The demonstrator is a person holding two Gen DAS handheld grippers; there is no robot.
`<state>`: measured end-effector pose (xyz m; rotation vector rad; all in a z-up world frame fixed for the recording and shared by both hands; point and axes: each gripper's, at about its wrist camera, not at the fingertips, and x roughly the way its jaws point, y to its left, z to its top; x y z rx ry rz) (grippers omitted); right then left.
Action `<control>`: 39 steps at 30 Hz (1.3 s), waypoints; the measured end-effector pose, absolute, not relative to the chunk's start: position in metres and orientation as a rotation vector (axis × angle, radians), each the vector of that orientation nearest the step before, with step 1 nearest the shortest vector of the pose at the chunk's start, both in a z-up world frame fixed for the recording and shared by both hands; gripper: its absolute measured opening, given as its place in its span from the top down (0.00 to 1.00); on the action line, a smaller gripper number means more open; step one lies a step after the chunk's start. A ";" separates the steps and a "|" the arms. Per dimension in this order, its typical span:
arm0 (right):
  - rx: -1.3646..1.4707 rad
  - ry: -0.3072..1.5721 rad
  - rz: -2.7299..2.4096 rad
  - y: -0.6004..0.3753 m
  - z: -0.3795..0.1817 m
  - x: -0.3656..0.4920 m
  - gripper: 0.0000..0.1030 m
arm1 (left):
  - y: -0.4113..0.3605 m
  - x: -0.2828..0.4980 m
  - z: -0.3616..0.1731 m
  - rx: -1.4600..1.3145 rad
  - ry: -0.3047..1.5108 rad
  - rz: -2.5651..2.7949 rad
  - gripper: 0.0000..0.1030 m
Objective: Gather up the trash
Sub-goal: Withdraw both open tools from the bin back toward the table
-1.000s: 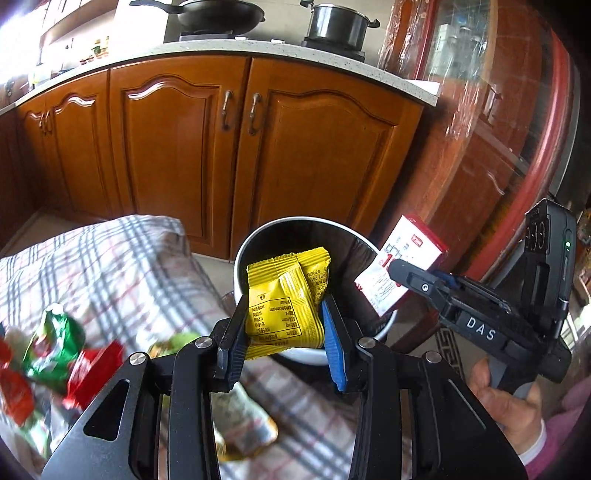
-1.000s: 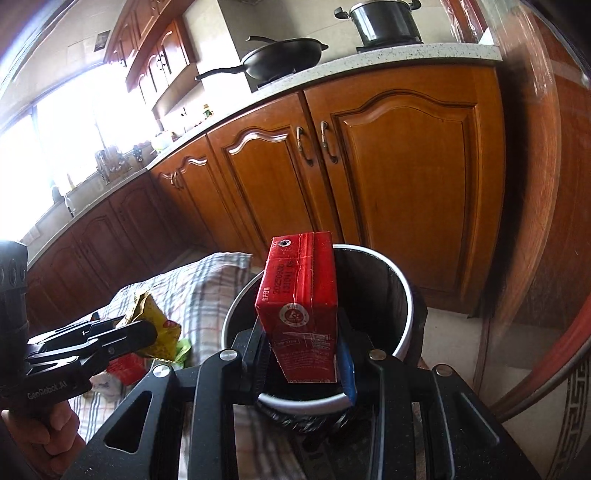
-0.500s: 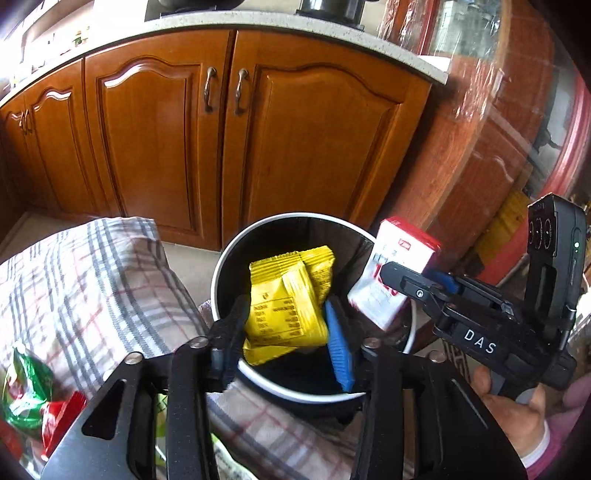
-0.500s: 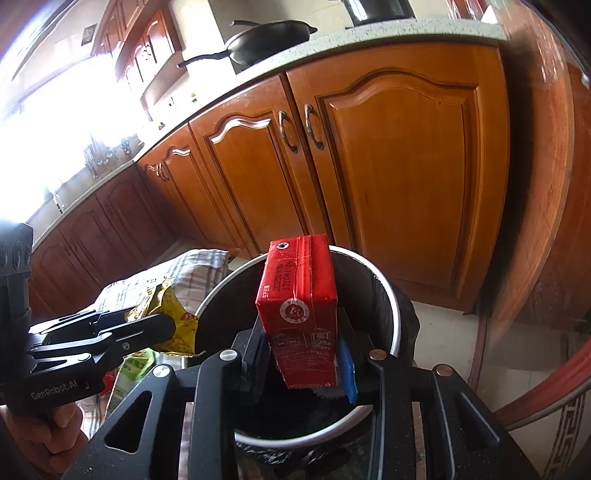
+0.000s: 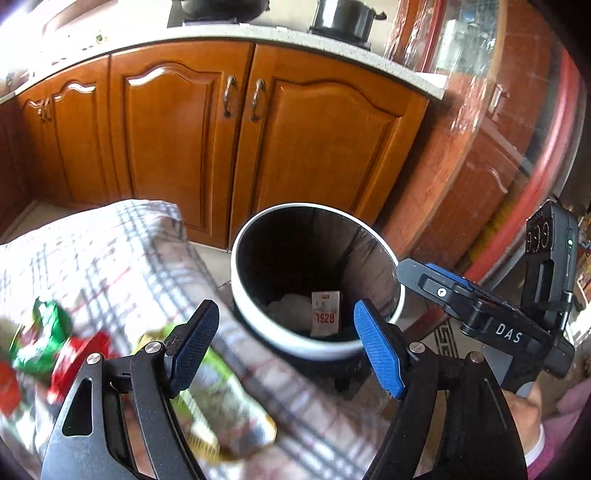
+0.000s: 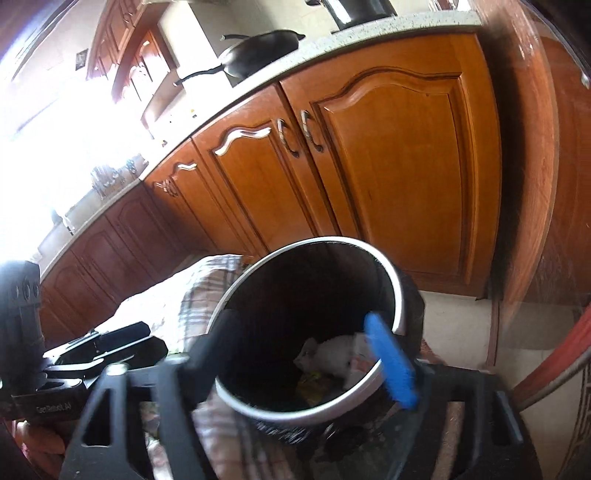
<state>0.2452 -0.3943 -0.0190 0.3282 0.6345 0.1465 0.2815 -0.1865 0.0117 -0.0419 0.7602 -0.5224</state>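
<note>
The white-rimmed bin (image 5: 295, 347) with a black liner stands beside the checked cloth. My left gripper (image 5: 285, 308) hangs over its near rim, jaws opening, nothing between them. A red and white carton (image 5: 325, 314) lies at the bottom of the bin. My right gripper (image 6: 299, 321) is also above the bin (image 6: 395, 280), blurred, its jaws opening and empty. Below it lie white crumpled paper (image 6: 336, 354) and a yellow packet (image 6: 314, 384). In the left wrist view the right gripper (image 5: 417, 271) reaches in from the right. Green (image 5: 40, 339) and red (image 5: 77, 354) wrappers lie on the cloth.
Wooden cabinet doors (image 5: 258, 147) stand close behind the bin, under a counter with a pan (image 6: 258, 48) and a pot (image 5: 343, 18). The checked cloth (image 5: 110, 266) covers the surface left of the bin. A curved red cabinet (image 5: 517, 184) is at the right.
Both grippers have opened. The yellow packet left the left jaws and the red carton left the right jaws; both now lie inside the bin.
</note>
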 end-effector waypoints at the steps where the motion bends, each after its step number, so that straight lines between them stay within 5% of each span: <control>1: 0.329 0.630 0.150 -0.392 -0.018 0.242 0.12 | -0.181 0.272 0.012 -0.035 0.746 -0.517 0.23; 23: 0.289 0.674 0.309 -0.291 -0.032 0.164 0.11 | -0.046 0.179 -0.019 -0.156 0.748 -0.284 0.22; 39: 0.226 0.694 0.348 -0.262 -0.035 0.177 0.12 | -0.021 0.190 -0.024 -0.170 0.753 -0.233 0.22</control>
